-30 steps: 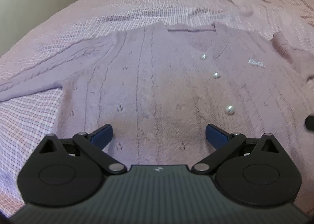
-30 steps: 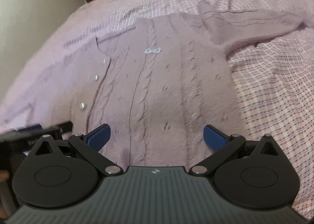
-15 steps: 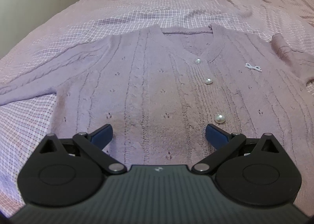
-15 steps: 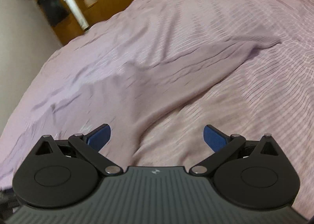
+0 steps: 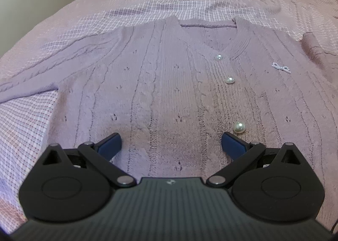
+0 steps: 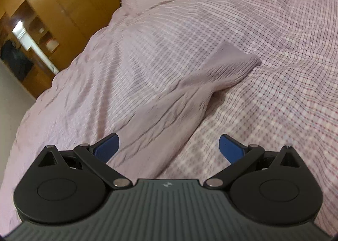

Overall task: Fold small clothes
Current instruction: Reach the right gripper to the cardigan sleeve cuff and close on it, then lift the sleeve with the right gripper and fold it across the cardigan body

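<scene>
Your left hand-held gripper (image 5: 171, 143) is hovering spread apart over the lower front of the cardigan (image 5: 169, 84), which is lying flat on the bed (image 5: 147, 2). Your right hand-held gripper (image 6: 169, 144) is gaping wide too, right above its sleeve (image 6: 179, 103).

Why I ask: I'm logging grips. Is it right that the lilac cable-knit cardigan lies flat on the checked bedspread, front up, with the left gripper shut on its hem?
Not quite. The left wrist view shows the left gripper open, its blue fingers spread apart above the lilac cable-knit cardigan, gripping nothing. The rest holds: it lies flat, front up, on the checked bedspread.
</scene>
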The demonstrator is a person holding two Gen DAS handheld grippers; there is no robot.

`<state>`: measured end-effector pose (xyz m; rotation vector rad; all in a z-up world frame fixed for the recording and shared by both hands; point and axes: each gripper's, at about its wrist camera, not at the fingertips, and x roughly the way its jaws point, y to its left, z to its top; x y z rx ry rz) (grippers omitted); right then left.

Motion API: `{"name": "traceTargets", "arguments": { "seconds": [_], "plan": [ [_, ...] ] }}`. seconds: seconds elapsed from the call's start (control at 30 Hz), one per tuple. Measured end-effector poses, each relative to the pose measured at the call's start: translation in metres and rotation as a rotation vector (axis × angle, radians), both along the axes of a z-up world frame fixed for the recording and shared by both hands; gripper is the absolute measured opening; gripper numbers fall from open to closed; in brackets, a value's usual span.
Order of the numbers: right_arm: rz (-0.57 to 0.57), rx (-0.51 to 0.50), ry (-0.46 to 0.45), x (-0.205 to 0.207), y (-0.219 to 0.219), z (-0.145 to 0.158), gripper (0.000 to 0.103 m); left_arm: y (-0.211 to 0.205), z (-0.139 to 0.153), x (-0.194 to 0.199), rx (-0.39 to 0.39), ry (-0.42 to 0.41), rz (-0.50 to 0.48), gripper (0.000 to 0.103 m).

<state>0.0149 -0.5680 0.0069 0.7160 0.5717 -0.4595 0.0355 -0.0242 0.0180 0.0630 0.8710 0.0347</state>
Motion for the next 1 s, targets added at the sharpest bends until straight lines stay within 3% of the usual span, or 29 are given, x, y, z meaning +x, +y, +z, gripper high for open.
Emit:
{"name": "traceTargets", "arguments": {
  "seconds": [0.2, 0.47, 0.57, 0.6, 0.63, 0.67, 0.7, 0.73, 1.0],
  "plan": [
    [-0.082, 0.047, -0.028, 0.021, -0.031, -0.02, 0.103, -0.004, -0.005, 0.002, 0.022, 0.01, 0.0, 0.103],
    [-0.142, 0.098, -0.139, 0.033, -0.051, -0.033, 0.103, -0.009, -0.009, 0.004, 0.052, 0.008, -0.007, 0.103],
    [-0.154, 0.092, -0.135, 0.037, -0.054, -0.035, 0.085, -0.009, -0.009, 0.003, 0.055, 0.007, -0.009, 0.103],
    [-0.156, 0.087, -0.129, 0.038, -0.055, -0.036, 0.068, -0.009, -0.009, 0.003, 0.057, 0.006, -0.01, 0.103],
    [-0.157, 0.087, -0.121, 0.039, -0.057, -0.038, 0.045, -0.009, -0.009, 0.003, 0.059, 0.003, -0.011, 0.103],
    [-0.168, 0.086, -0.104, 0.038, -0.06, -0.039, 0.034, -0.01, -0.01, 0.003, 0.062, -0.002, -0.012, 0.103],
    [-0.182, 0.077, -0.086, 0.036, -0.061, -0.039, 0.016, -0.011, -0.01, 0.003, 0.067, -0.006, -0.014, 0.103],
    [-0.188, 0.066, -0.091, 0.032, -0.06, -0.037, 0.008, -0.012, -0.011, 0.002, 0.076, -0.012, -0.016, 0.103],
    [-0.173, -0.067, -0.224, -0.016, -0.045, 0.012, 0.005, -0.011, -0.013, -0.001, 0.073, -0.035, -0.033, 0.103]
  ]
}}
